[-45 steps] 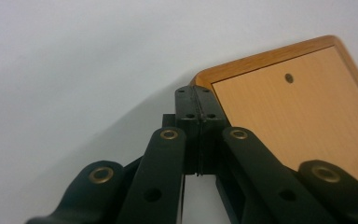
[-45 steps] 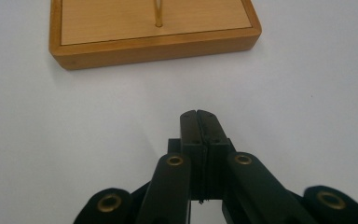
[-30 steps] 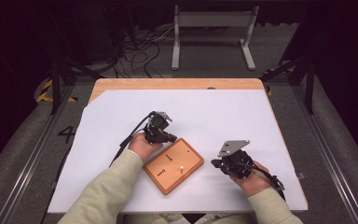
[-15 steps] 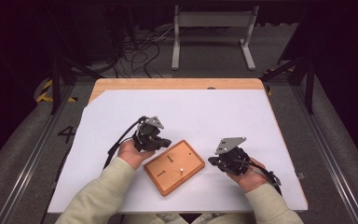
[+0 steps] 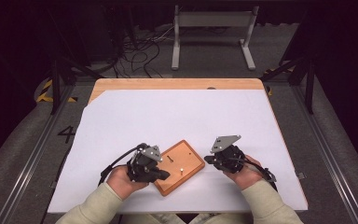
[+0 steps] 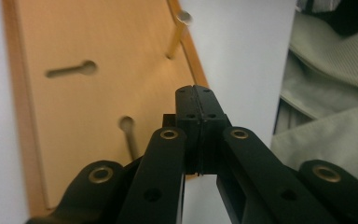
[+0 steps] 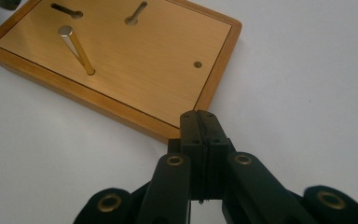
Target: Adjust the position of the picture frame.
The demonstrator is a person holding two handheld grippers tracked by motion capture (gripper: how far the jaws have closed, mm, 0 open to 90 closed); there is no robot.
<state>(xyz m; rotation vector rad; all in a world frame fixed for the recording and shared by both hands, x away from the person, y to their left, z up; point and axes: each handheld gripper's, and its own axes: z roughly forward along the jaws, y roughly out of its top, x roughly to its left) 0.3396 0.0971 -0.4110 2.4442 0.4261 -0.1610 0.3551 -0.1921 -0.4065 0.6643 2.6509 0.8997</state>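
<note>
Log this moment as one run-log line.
left gripper: shut, empty, at wooden board left edge | right gripper: shut, empty, beside board | brass pin: upright in board

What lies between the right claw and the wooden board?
Only bare white table cover separates the shut right claw from the wooden board, as the right gripper view shows.

Board near our edge of the bench, one claw on either side.

We note the board [image 5: 177, 166] lying on the sheet [image 5: 177, 116] that covers the bench [image 5: 121, 84], turned askew. One pin [image 5: 181, 170] stands upright on the board. Our left claw [image 5: 164, 175] sits over the board's near-left corner; our right claw [image 5: 208, 159] sits just beside its right corner, apart from it. Behind the bench, cables [image 5: 140, 46] lie on the floor.
</note>
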